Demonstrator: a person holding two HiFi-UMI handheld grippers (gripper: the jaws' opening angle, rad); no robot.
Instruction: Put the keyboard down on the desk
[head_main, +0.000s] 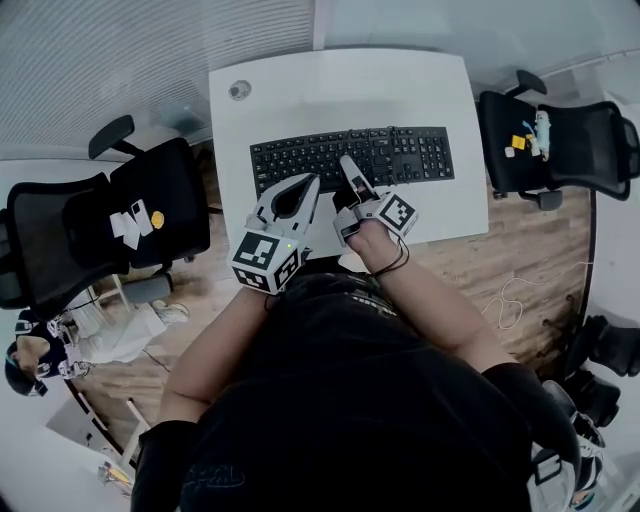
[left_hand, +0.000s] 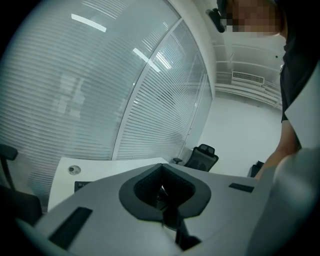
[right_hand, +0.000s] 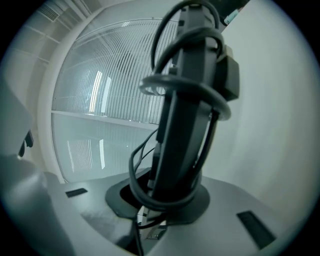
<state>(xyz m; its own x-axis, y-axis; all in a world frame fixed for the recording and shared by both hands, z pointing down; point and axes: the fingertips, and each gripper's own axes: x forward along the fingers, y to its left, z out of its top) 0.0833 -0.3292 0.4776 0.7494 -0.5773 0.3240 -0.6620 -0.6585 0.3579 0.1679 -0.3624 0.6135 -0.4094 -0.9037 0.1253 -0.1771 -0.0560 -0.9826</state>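
A black keyboard (head_main: 400, 155) lies across the middle of the white desk (head_main: 330, 90), its long side toward me. My right gripper (head_main: 348, 166) reaches over its front edge from below. In the right gripper view the keyboard (right_hand: 187, 110) rises as a dark bar out of the jaws, with its black cable (right_hand: 150, 90) looped round it, and the right gripper (right_hand: 160, 200) is shut on it. My left gripper (head_main: 312, 182) hovers at the front edge just left of the right one. Its jaws meet at the tip, so the left gripper (left_hand: 161, 167) is shut. One keyboard corner (left_hand: 81, 186) shows beneath it.
A round grommet (head_main: 239, 90) sits at the desk's far left corner. Black office chairs stand on the left (head_main: 160, 200) and on the right (head_main: 555, 145); the right one carries small items. Window blinds (left_hand: 100, 90) run behind the desk. A loose cable (head_main: 510, 300) lies on the wood floor.
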